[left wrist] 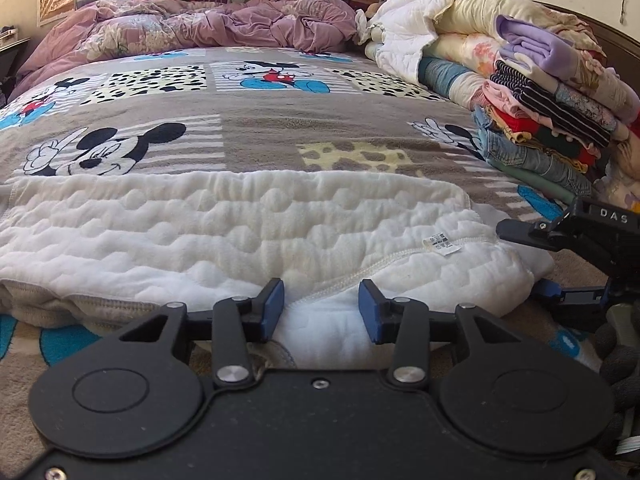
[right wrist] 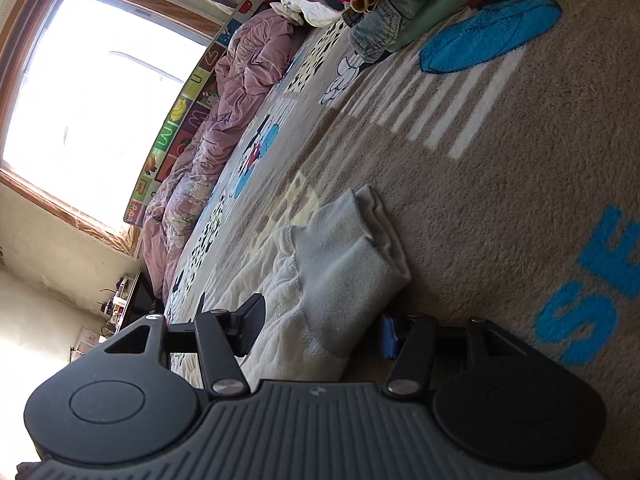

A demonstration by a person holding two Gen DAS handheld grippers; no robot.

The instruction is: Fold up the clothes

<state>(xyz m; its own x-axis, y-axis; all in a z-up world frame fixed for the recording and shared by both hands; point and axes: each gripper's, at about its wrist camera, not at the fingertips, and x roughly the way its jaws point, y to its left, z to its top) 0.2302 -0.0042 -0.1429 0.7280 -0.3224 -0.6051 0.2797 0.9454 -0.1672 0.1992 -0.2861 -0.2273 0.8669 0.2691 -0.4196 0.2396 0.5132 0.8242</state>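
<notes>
**Inspector A:** Nearest item first. The left gripper (left wrist: 321, 308), black with blue pads, stands with its jaws apart astride the near folded edge of the white quilted fleece garment (left wrist: 248, 220). The pads are clear of the cloth.

**Inspector B:** Confirmed. The garment lies flat across the grey cartoon-print plush blanket (left wrist: 256, 128) covering the bed. One small white care label (left wrist: 442, 242) shows by its seam.

**A:** The right gripper (right wrist: 320, 330) is rolled onto its side at the garment's right end, jaws parted, with the fold between them. I cannot tell whether the pads press on it.

**B:** Obstructions beyond?

**A:** One stack of folded clothes (left wrist: 552, 124) at the right edge, well apart. Further back, one crumpled mauve duvet (left wrist: 224, 24) and a pile of bedding (left wrist: 460, 20).
</notes>
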